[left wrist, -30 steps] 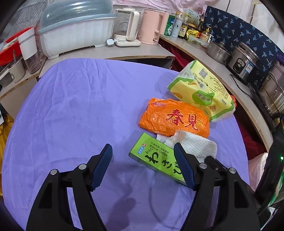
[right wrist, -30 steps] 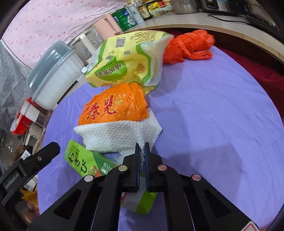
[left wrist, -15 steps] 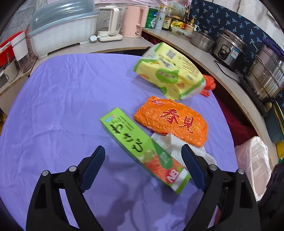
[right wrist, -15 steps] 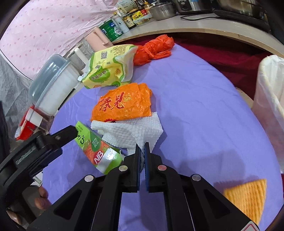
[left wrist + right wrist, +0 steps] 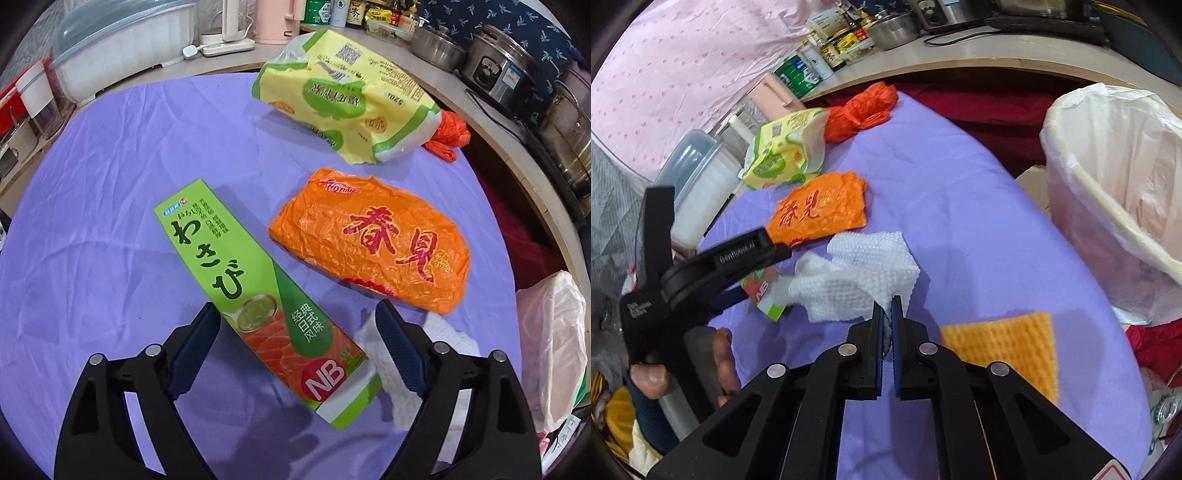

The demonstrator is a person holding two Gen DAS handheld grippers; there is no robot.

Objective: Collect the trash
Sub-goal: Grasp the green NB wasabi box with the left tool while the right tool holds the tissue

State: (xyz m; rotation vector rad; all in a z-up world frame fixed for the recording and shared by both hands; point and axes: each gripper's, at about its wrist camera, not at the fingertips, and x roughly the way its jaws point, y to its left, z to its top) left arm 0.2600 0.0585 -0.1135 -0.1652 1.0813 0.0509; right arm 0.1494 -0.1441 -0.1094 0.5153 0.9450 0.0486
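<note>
White crumpled paper towel [image 5: 860, 280] is pinched tight by right gripper [image 5: 886, 314]; long green wasabi carton [image 5: 258, 295] is straddled by left gripper [image 5: 291, 321], jaws wide, closing.

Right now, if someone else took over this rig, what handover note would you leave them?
Right claw: shut on the paper towel, lifted above the cloth, with the bin off to its right.
Left claw: closing around the wasabi box, pads not yet on it.
Still on the cloth: orange bag, yellow bag, red bag, yellow sponge cloth.
Left: bin the towel, then everything else.
</note>
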